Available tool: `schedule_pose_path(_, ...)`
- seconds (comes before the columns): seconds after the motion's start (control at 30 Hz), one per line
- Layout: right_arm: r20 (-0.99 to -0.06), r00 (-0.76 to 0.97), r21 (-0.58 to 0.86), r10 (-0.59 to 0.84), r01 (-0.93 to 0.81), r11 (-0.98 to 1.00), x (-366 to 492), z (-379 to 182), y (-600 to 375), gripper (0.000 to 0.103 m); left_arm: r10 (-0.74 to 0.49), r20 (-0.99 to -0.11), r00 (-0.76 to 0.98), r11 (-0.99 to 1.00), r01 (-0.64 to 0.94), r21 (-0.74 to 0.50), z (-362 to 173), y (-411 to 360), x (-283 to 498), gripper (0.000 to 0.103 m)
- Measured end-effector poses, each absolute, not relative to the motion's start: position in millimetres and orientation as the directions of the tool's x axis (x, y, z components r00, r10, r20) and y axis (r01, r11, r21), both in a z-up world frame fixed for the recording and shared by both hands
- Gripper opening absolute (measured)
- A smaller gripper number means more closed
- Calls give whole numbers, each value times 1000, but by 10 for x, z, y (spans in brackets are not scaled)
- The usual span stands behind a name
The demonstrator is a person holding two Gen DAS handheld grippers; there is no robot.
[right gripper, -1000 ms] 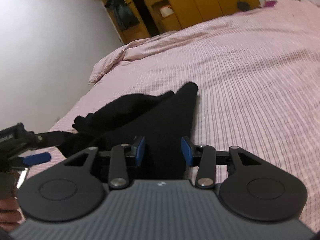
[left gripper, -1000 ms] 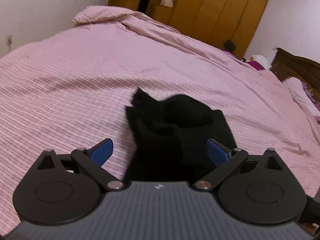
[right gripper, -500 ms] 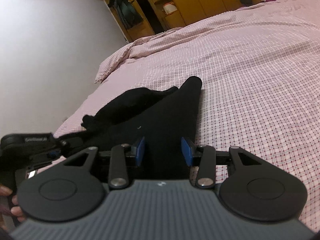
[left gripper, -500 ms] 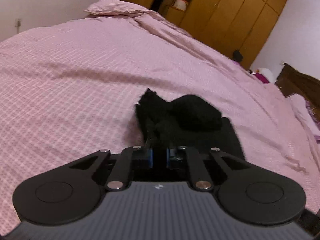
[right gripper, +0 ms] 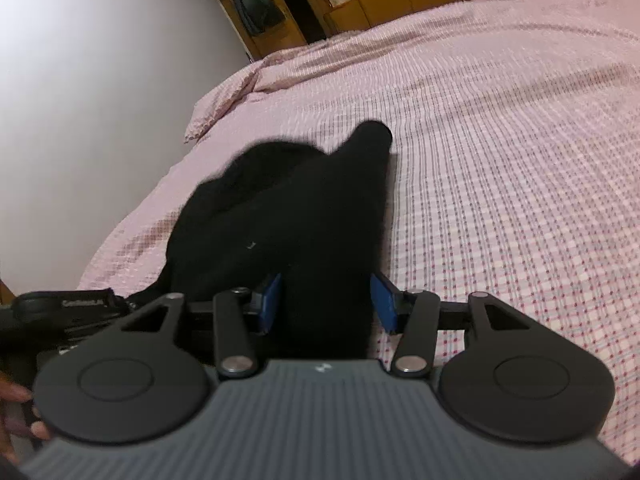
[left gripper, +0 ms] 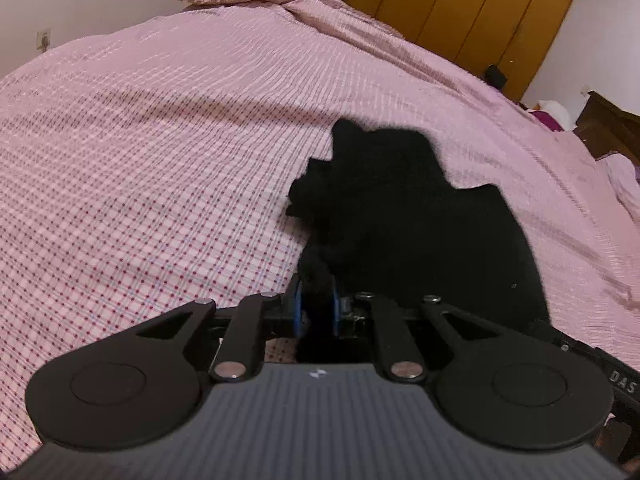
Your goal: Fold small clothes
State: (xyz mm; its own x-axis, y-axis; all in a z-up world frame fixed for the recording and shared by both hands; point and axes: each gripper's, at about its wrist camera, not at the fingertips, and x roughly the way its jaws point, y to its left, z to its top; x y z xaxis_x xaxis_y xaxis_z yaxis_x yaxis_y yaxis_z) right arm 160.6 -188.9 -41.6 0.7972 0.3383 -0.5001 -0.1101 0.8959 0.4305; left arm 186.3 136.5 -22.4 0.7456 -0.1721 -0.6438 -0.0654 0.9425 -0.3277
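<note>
On the bed point(left gripper: 160, 160), the black garment point(left gripper: 400, 208) lies bunched. Left gripper point(left gripper: 317, 307) fingers pinch its near edge. Right gripper point(right gripper: 328, 304) fingers are opening, spread around a fold.

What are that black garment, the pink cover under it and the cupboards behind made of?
The black garment looks like soft knit fabric, matte with fuzzy edges; which fibre, I cannot tell. The pink cover seems woven cloth, probably cotton: a fine check pattern, slightly puckered and wrinkled. The cupboards look like wood or wood veneer, honey-coloured with a slight sheen.
</note>
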Motion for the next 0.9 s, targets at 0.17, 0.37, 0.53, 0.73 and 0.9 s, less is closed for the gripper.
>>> schedule_pose_path(0.17, -475, 821, 420, 317, -105, 902, 1603, -303, -1941, 52, -173, -630, 757, 951, -37, -306, -24, 1356, 1895, 23)
schedule_pose_path(0.37, -454, 838, 428, 303, -93, 899, 1667, -230, -2041, 52, -180, -604, 776, 958, -3, -288, 204, 1384, 1937, 45)
schedule_pose_path(0.53, -453, 847, 423, 278, -71, 903, 1788, -193, -2090, 52, -185, -592, 784, 960, 15, -279, 329, 1417, 2073, 49)
schedule_pose_path(0.73, -442, 856, 421, 268, -66, 905, 1924, -176, -2088, 52, -182, -576, 797, 973, 60, -225, 375, 1351, 2404, 62)
schedule_pose_path(0.9, -442, 857, 423, 265, -62, 904, 2070, -200, -2075, 52, -198, -593, 780, 972, 80, -220, 241, 1239, 2782, 68)
